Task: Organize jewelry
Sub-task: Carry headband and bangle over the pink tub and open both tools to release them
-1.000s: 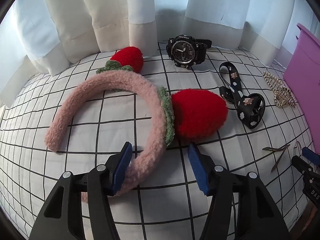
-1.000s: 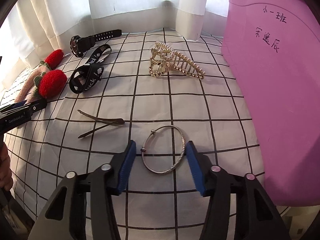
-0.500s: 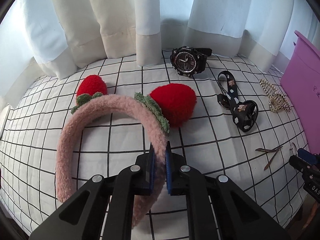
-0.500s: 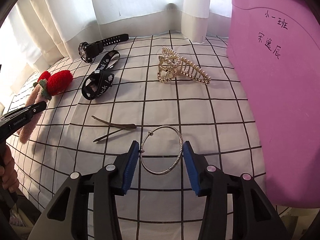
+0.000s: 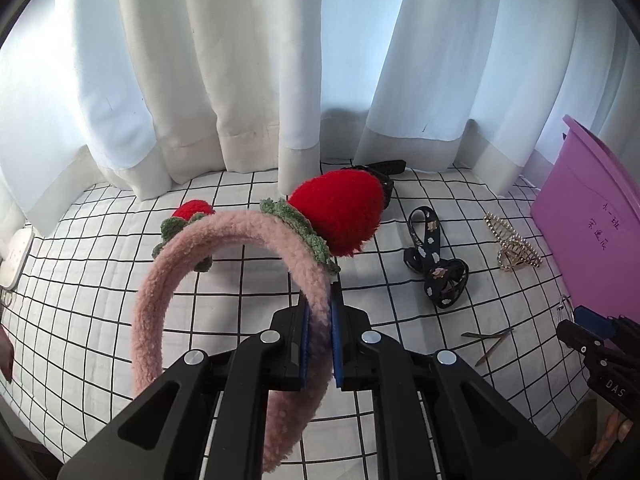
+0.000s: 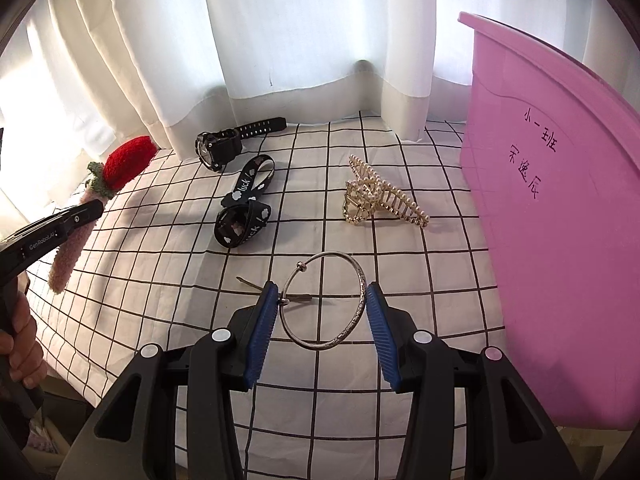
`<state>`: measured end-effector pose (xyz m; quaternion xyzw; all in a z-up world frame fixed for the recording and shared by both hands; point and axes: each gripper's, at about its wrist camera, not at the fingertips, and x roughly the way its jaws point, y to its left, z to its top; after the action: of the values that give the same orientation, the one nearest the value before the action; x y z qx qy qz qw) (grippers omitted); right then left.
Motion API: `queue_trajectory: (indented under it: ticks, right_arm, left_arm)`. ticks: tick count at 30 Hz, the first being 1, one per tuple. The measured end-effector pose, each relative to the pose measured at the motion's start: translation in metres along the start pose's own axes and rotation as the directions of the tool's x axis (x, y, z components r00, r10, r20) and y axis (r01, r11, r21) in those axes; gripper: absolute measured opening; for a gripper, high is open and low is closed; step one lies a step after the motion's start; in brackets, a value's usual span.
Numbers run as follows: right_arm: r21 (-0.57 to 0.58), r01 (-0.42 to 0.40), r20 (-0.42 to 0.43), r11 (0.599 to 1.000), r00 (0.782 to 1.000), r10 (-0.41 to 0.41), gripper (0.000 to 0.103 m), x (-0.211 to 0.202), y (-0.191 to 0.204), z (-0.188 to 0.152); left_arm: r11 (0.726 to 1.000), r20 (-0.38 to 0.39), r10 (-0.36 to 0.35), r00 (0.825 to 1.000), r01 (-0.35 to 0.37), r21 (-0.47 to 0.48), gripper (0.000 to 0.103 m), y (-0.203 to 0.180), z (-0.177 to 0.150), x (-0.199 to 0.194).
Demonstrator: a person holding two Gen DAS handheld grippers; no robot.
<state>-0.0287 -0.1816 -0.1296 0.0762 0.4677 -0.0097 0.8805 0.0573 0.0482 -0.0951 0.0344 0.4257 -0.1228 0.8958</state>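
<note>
My left gripper [image 5: 319, 330] is shut on the pink fluffy headband [image 5: 224, 236] with red strawberries [image 5: 340, 210] and holds it up off the checked cloth; it also shows in the right wrist view [image 6: 80, 224]. My right gripper [image 6: 322, 316] is shut on a silver bangle [image 6: 344, 336], lifted above the cloth, its blue pads [image 6: 262, 320] pressing both sides. The pink bin [image 6: 560, 240] stands close on the right and also shows in the left wrist view [image 5: 592, 232].
On the checked cloth [image 6: 160, 280] lie a black watch [image 6: 218, 146], a black printed strap [image 6: 244, 208], a pearl hair claw [image 6: 376, 200] and thin hairpins [image 5: 490, 340]. White curtains [image 6: 280, 40] hang behind. A white object [image 5: 16, 256] lies at the far left.
The left gripper closed on the headband and raised it off the cloth. The right gripper closed on the bangle and lifted it, moving closer to the bin.
</note>
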Motion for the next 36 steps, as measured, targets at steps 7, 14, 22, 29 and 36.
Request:
queue_trajectory:
  ticks: [7,14,22,29,36]
  right_arm:
    - [-0.008,-0.022,0.074,1.0,0.997,0.023,0.044,-0.039,0.003,0.017]
    - [0.01,-0.038,0.167,0.999,0.985,0.036,0.044,-0.087,-0.006,0.031]
    - [0.055,-0.018,0.293,0.998,0.956,0.001,0.044,-0.151,-0.038,0.038]
    - [0.163,0.051,0.352,0.985,0.93,-0.106,0.044,-0.195,-0.105,0.027]
    - [0.251,0.105,0.368,0.962,0.909,-0.195,0.044,-0.22,-0.167,0.015]
  left_arm:
    - [0.999,0.067,-0.03,0.997,0.028,0.04,0.009,-0.02,0.021,-0.038]
    - [0.992,0.141,-0.093,0.986,0.08,0.098,0.009,-0.049,0.041,-0.081]
    - [0.963,0.221,-0.192,0.956,0.141,0.228,0.009,-0.108,0.059,-0.12]
    - [0.896,0.195,-0.358,0.913,0.278,0.346,0.009,-0.189,0.066,-0.136]
    - [0.777,0.139,-0.514,0.846,0.391,0.494,0.01,-0.292,0.072,-0.143]
